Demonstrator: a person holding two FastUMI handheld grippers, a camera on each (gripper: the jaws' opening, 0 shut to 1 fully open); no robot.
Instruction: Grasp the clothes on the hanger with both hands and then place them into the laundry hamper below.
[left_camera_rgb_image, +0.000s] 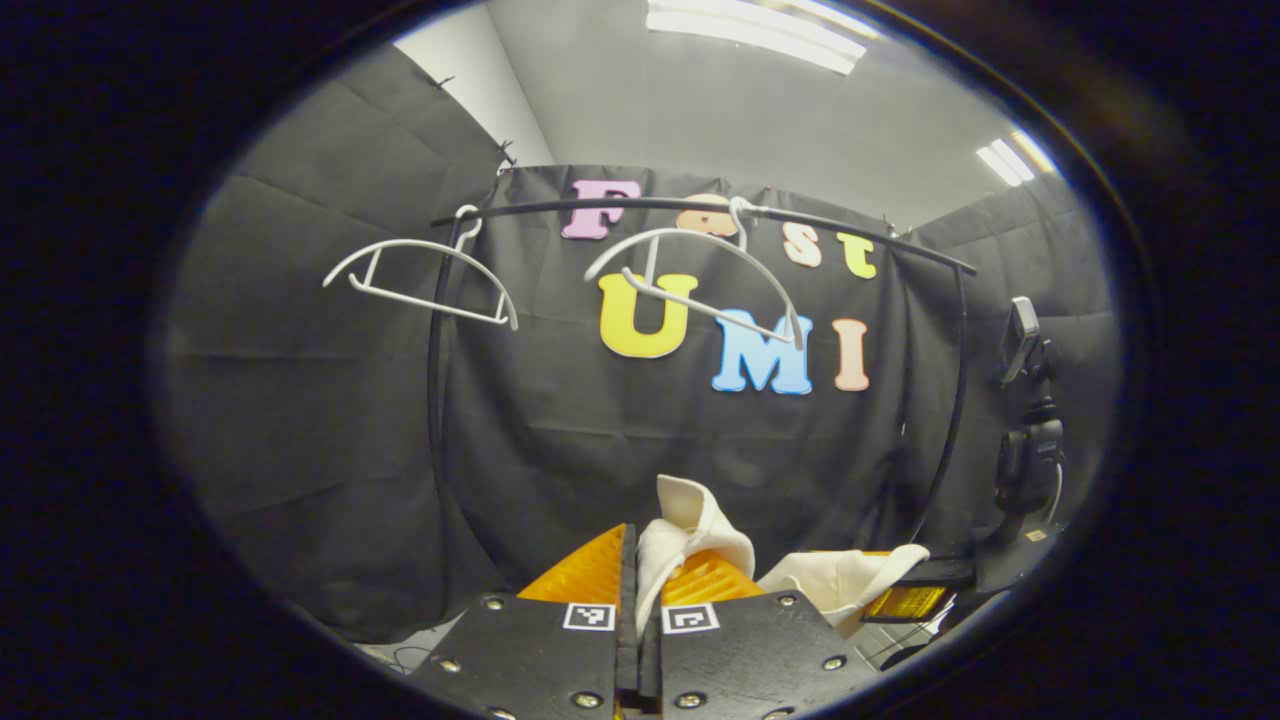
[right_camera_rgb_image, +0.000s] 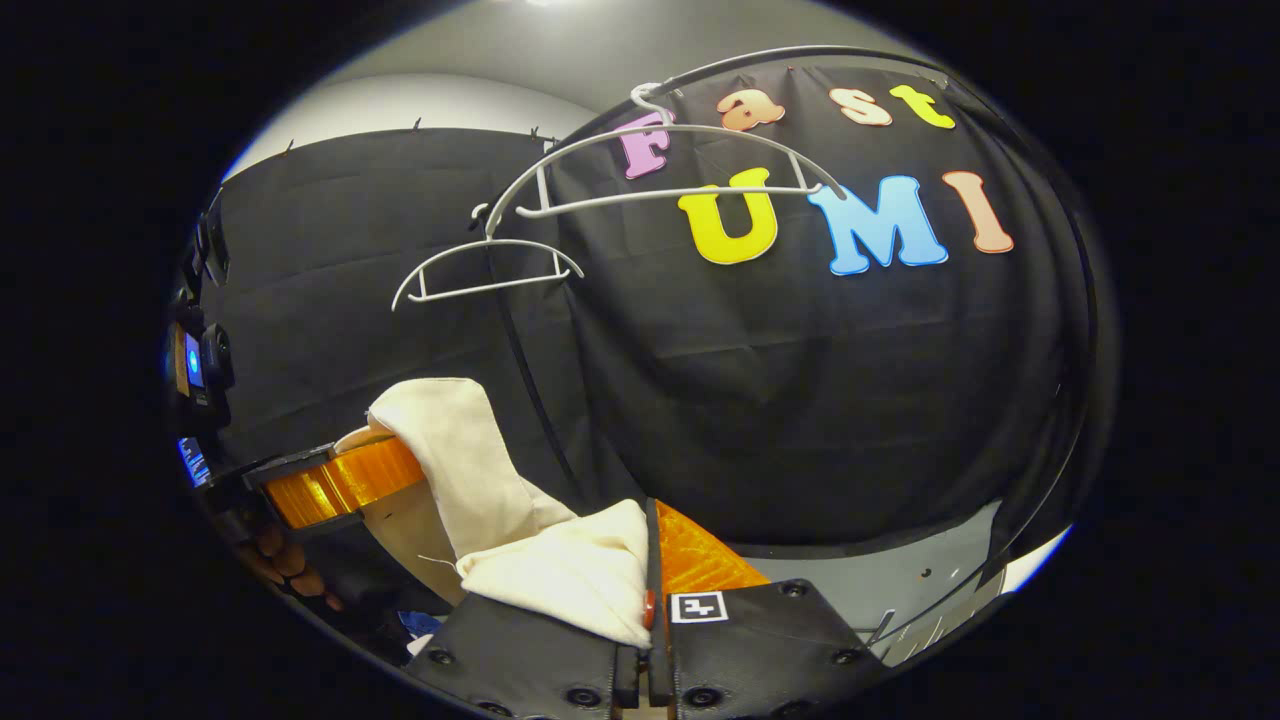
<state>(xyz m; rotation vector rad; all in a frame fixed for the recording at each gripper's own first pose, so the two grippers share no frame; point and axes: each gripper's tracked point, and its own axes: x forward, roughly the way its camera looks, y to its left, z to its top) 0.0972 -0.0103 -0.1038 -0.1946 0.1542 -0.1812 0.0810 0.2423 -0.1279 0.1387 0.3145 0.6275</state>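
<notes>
The cream garment (left_camera_rgb_image: 690, 530) is off the hangers and gripped at two points. In the left gripper view, a fold of it rises from between the orange fingers (left_camera_rgb_image: 585, 572) of the left claw (left_camera_rgb_image: 640, 585), which is pressed together on the cloth; both fingers bear on it. A further part of the garment (left_camera_rgb_image: 845, 580) extends to the right, where it meets the right claw (left_camera_rgb_image: 915, 590).

In the right gripper view, the garment (right_camera_rgb_image: 560, 570) lies over the left-hand finger of the right claw (right_camera_rgb_image: 650, 570) and enters the narrow slot between the fingers; the claw pinches the cloth. From there the garment runs up and left to the left claw (right_camera_rgb_image: 345, 480), draping over its orange finger. Fingers of a hand (right_camera_rgb_image: 280, 560) are visible below that claw.

Two white hangers (left_camera_rgb_image: 425, 280) (left_camera_rgb_image: 700, 280) hang bare on the black rail (left_camera_rgb_image: 700, 208), well above both claws. A black camera mount (left_camera_rgb_image: 1025, 440) stands at the far right.
</notes>
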